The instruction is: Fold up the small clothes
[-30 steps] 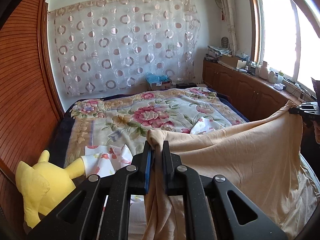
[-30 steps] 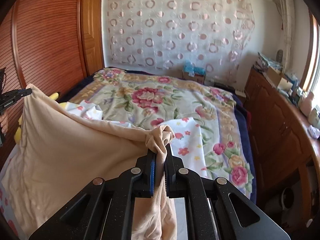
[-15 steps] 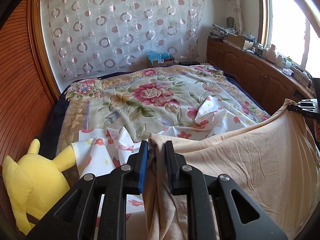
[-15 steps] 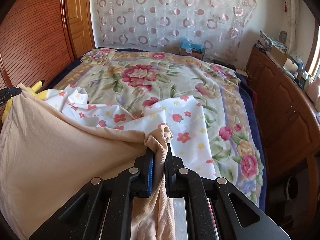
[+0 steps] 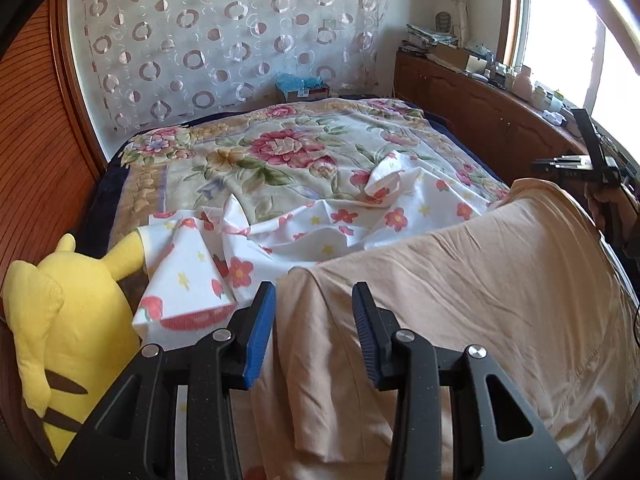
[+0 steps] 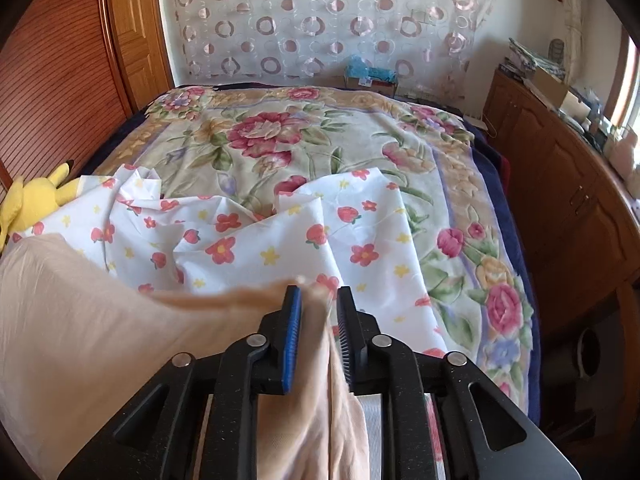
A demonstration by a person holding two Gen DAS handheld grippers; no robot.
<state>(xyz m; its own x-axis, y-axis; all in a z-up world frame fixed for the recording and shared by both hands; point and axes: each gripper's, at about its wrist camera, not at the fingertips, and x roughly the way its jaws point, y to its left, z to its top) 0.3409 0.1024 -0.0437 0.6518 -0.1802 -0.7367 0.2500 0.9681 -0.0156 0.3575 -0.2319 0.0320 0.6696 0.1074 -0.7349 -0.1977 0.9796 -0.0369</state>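
Left wrist view: left tool parted about halfway, jaws just been opening, corner of the peach cloth standing loose between the blue pads, touching neither firmly. Held by nothing there now, by the look of it.

Right wrist view: right tool parted less, jaws likewise just been opening, a blurred strip of cloth still hanging between the pads and against the left one; grip apparently released or nearly so.

Cloth lying directly ahead of and under both tools, draped at the near edge of the bed, long axis running side to side from one tool to the other, top edge sagging between them. Each tool at its own corner, neither nearer than the other. Seen far right in the left view, right tool beyond the far corner.

Plain peach, soft, thin knit, lightly creased, hem stitching visible low down. Beyond it a white flowered sheet, rumpled; left of the left tool a yellow plush.

Next move likely turning on re-gripping along that side-to-side edge.
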